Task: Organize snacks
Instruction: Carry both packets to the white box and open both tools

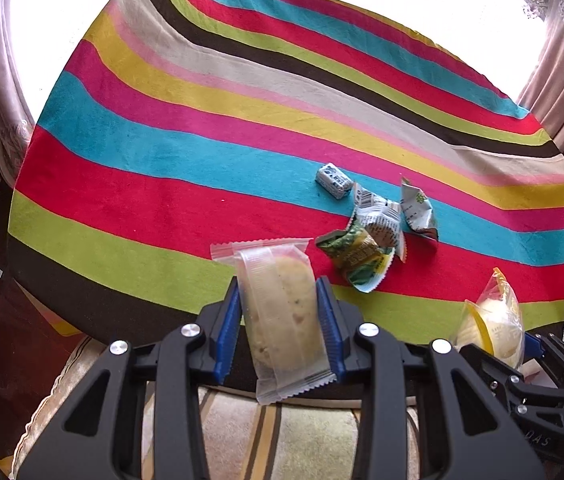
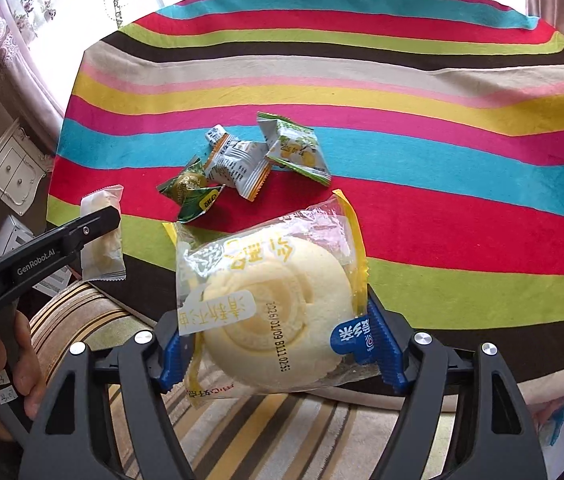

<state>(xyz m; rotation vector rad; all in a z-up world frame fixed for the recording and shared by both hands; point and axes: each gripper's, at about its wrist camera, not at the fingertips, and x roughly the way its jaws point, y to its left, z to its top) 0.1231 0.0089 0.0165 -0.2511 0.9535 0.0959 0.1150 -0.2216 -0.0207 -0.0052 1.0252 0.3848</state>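
My left gripper (image 1: pixel 278 300) is shut on a pale round cookie in a clear wrapper (image 1: pixel 282 312), held above the table's near edge; it also shows in the right wrist view (image 2: pixel 102 236). My right gripper (image 2: pixel 278 340) is shut on a round yellow cake in a clear and yellow wrapper (image 2: pixel 270 300), which also shows in the left wrist view (image 1: pixel 494 320). Small wrapped snacks lie on the striped cloth: a green packet (image 2: pixel 190 192), a white and orange packet (image 2: pixel 238 164), a grey-green packet (image 2: pixel 294 148) and a small blue-white candy (image 1: pixel 334 180).
The table wears a bright striped cloth (image 1: pixel 162 160). A striped cushion (image 1: pixel 302 436) lies below the grippers at the near edge. White furniture (image 2: pixel 10 172) stands to the left. Curtains (image 1: pixel 554 80) hang behind the table.
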